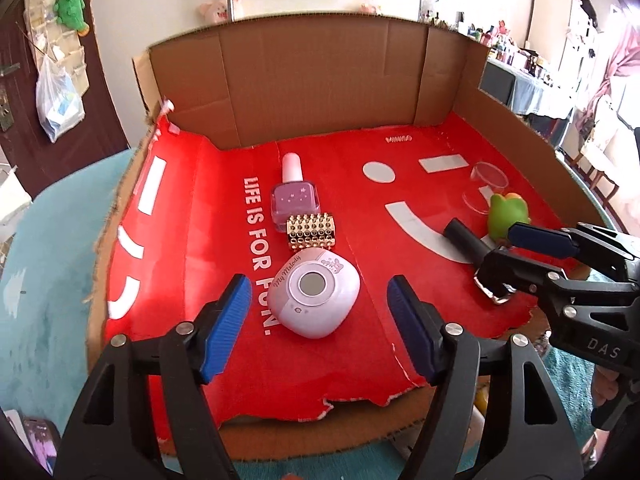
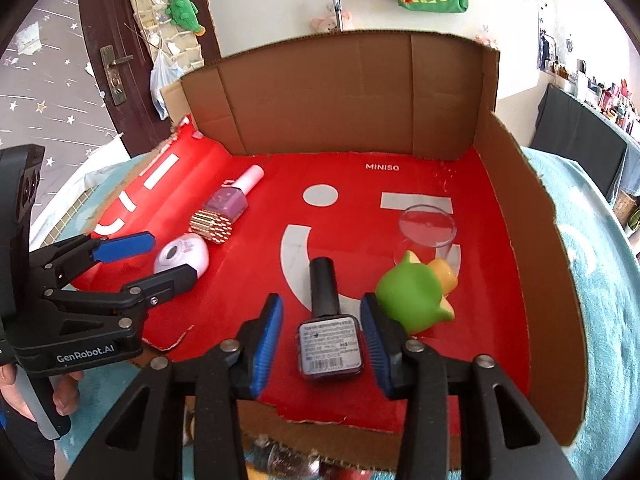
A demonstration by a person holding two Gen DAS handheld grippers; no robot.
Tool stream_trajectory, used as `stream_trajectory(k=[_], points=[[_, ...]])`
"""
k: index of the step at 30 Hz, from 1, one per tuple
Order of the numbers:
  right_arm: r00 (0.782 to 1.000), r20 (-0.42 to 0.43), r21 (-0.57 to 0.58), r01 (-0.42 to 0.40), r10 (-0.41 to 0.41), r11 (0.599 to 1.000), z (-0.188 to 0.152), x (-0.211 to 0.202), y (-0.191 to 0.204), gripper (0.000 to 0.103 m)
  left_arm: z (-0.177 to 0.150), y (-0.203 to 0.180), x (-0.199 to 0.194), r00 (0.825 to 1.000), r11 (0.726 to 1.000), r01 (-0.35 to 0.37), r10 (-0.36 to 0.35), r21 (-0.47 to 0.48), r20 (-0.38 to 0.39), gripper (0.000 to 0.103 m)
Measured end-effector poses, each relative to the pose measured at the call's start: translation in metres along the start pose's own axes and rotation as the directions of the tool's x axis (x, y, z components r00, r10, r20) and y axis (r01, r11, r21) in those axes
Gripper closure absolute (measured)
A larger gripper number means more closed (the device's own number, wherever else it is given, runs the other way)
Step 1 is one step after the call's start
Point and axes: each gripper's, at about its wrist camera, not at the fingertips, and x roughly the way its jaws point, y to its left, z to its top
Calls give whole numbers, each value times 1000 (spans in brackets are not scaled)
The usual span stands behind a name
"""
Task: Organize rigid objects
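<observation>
On the red box floor point(image 2: 400, 184) lie 2 polish bottles point(image 2: 330, 336), straddled by the spread right tool point(image 2: 322, 340); left tool point(image 1: 320, 308) likewise spread.

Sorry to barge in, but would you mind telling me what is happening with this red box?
A person holds two grippers over an open cardboard box with a red floor. The right gripper is open around a dark nail polish bottle lying flat; the left gripper is open in front of a pale lilac device. Neither is gripped yet. A green toy lies nearby.
</observation>
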Motion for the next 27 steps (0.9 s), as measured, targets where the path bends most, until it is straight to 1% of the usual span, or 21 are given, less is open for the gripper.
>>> stream_trajectory(k=[2, 5, 7, 9, 11, 13, 15, 18, 21, 22, 25, 27], points=[[1000, 8, 5, -10, 10, 1000, -2, -6, 0, 54, -2, -2, -10, 1000, 1000, -4, 4, 3, 26, 26], [999, 21, 19, -31, 30, 999, -5, -15, 0, 50, -4, -6, -22, 999, 1000, -8, 7, 9, 51, 22], [999, 35, 24, -39, 38, 999, -7, -23, 1, 45, -5, -10, -29, 998, 1000, -15, 14, 14, 67, 16], [998, 54, 27, -46, 45, 999, -9, -32, 2, 43, -8, -12, -36, 996, 1000, -20, 19, 16, 85, 10], [996, 69, 30, -53, 51, 998, -12, -39, 3, 40, -10, -14, -43, 995, 1000, -20, 19, 12, 100, 9], [995, 82, 33, -62, 59, 998, -13, -47, 3, 34, -13, -15, -48, 994, 1000, -17, 16, 6, 109, 8], [993, 95, 39, -74, 70, 996, -16, -54, 3, 30, -15, -16, -53, 993, 1000, -12, 12, -1, 116, 3], [990, 113, 44, -85, 79, 995, -20, -63, 3, 21, -20, -16, -60, 992, 1000, -2, 3, -11, 125, 3], [988, 128, 51, -98, 91, 994, -24, -71, 3, 15, -25, -16, -66, 991, 1000, 15, -12, -23, 132, 2], [987, 132, 51, -102, 95, 993, -26, -73, 3, 11, -26, -16, -68, 991, 999, 21, -17, -28, 134, 0], [984, 148, 47, -103, 95, 994, -31, -79, 5, 6, -31, -17, -74, 989, 998, 36, -29, -45, 145, 0], [981, 167, 43, -103, 95, 994, -34, -84, 6, 1, -35, -18, -79, 988, 998, 31, -23, -53, 154, 0]])
